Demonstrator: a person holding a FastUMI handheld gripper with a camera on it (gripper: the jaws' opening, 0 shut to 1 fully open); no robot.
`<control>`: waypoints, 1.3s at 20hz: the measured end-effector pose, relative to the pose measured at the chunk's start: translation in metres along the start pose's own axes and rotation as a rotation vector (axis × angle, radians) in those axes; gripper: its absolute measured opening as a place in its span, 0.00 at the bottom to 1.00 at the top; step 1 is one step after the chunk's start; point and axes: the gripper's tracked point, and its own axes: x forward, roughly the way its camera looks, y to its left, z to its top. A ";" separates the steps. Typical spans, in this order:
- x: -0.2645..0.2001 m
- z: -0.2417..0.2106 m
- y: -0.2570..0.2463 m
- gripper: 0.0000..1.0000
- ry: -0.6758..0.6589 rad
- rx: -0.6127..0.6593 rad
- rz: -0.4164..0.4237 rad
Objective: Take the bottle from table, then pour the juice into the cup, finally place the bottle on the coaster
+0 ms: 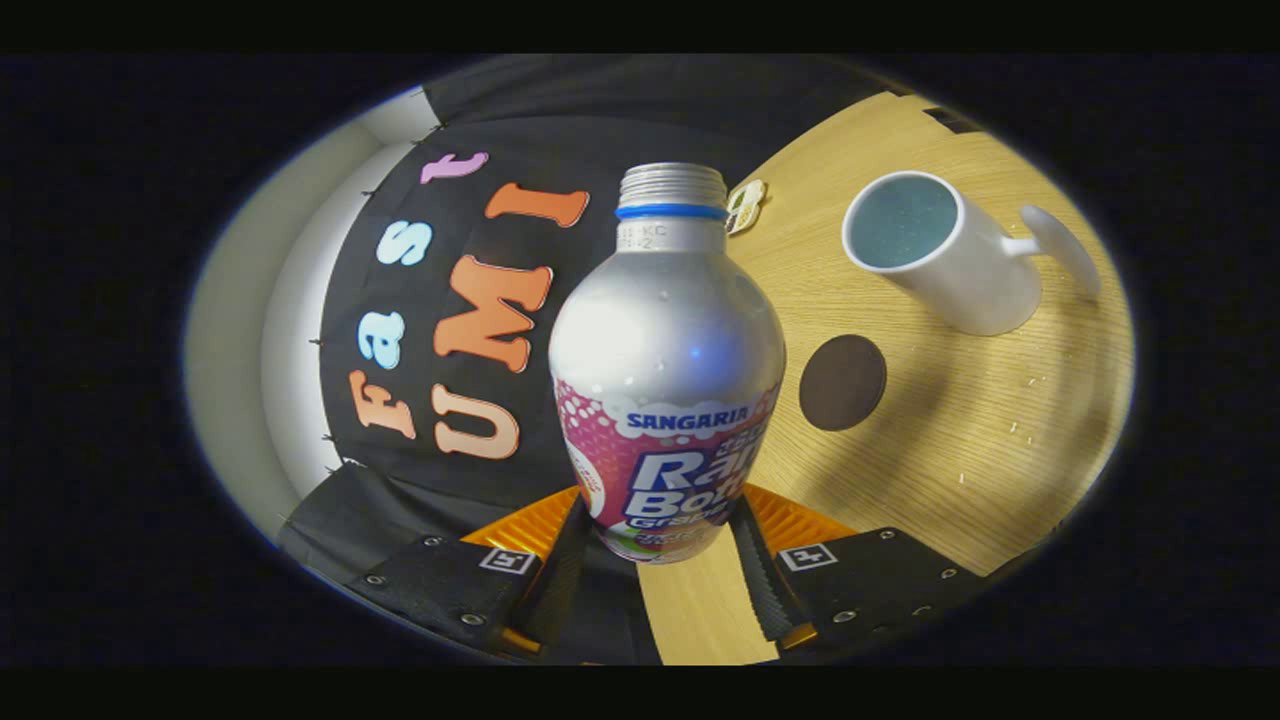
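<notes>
The gripper (660,545) is pinching the bottle (667,370) low on its body, with one finger pressing on each side of the printed label near the base. The bottle is a silver metal one with a rounded shoulder, a blue ring under its threaded neck and no cap on its mouth, and it is standing up along the line of the fingers, so the whole view is tilting with it. Its base is showing above a strip of the wooden table (960,440), and whether it is touching the wood or hanging just off it cannot be told. Beyond the bottle and to its right, a dark round coaster (842,382) is lying flat on the table, near the bottle but apart from it. Farther out, past the coaster, a white cup (945,252) with a handle is sitting on the wood, its open mouth facing the camera and its inside looking bluish. A small pale object (746,206) is lying on the table just behind the bottle's neck, too small to make out.
</notes>
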 end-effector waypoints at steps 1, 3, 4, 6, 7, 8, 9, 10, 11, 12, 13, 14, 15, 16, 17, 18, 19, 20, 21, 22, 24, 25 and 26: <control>0.001 0.003 0.001 0.73 -0.004 0.018 -0.002; 0.002 0.010 0.003 0.73 -0.013 0.059 -0.010; 0.004 0.014 0.004 0.73 -0.015 0.080 -0.012; 0.005 0.019 0.008 0.73 -0.018 0.111 -0.002; 0.005 0.023 0.008 0.73 -0.021 0.132 -0.003; 0.005 0.026 0.009 0.73 -0.023 0.149 -0.008; 0.005 0.028 0.007 0.73 -0.023 0.168 -0.015; 0.005 0.029 0.007 0.73 -0.021 0.190 -0.019; 0.006 0.028 0.008 0.73 -0.018 0.211 -0.022; 0.007 0.028 0.010 0.73 -0.013 0.231 -0.023; 0.007 0.028 0.011 0.73 -0.009 0.247 -0.025; 0.008 0.028 0.011 0.73 -0.005 0.261 -0.028; 0.007 0.028 0.012 0.73 -0.003 0.275 -0.031; 0.007 0.030 0.013 0.73 -0.005 0.291 -0.030; 0.006 0.032 0.015 0.73 -0.006 0.307 -0.029; 0.006 0.033 0.015 0.73 -0.007 0.321 -0.032; 0.007 0.034 0.015 0.73 -0.008 0.335 -0.036; 0.007 0.036 0.015 0.73 -0.006 0.350 -0.039; 0.005 0.038 0.017 0.73 -0.007 0.366 -0.039; 0.004 0.039 0.018 0.73 -0.007 0.380 -0.039; 0.003 0.041 0.020 0.73 -0.009 0.406 -0.048; 0.001 0.041 0.021 0.73 -0.007 0.419 -0.053; 0.001 0.042 0.022 0.73 -0.006 0.431 -0.055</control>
